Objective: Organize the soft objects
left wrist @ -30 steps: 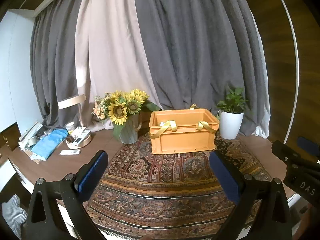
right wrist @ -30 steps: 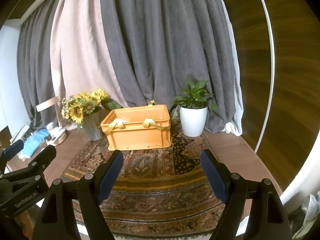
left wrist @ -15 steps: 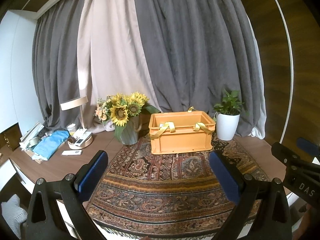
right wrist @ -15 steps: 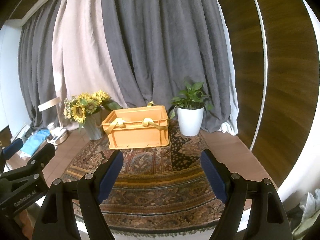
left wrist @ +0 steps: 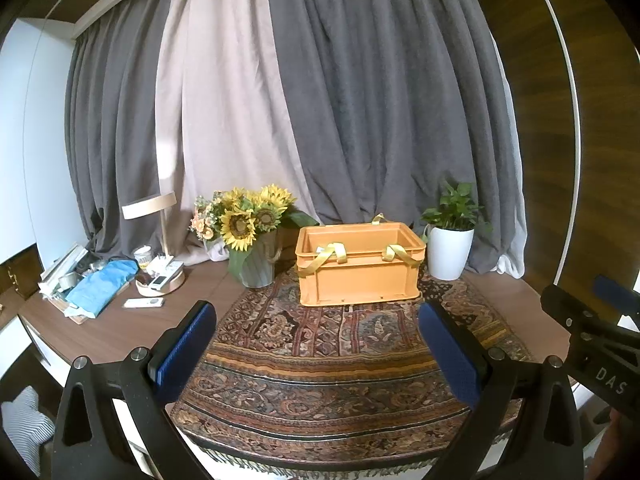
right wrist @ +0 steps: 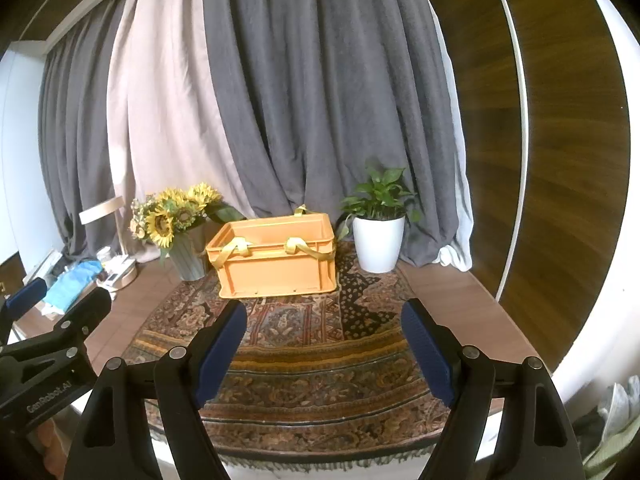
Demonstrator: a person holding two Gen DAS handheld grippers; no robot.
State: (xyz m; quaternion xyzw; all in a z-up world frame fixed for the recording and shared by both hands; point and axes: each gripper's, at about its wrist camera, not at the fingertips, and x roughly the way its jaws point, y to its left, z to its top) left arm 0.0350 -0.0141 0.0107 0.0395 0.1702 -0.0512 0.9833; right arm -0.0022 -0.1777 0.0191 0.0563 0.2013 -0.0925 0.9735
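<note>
A wooden surface [left wrist: 104,332] before grey curtains is covered by a patterned rug [left wrist: 340,364]. The orange crate [left wrist: 358,266], yellow straps draped over its rim, is set far centre, long axis left-right, straight ahead of both grippers. Left gripper [left wrist: 316,340] and right gripper [right wrist: 322,338] are held with jaws wide apart, empty, about equally near.

Crate [left wrist: 359,276]: orange plastic, upright on the patterned rug.
Straps [left wrist: 329,256]: yellow, soft, draped over the crate's front rim.
</note>
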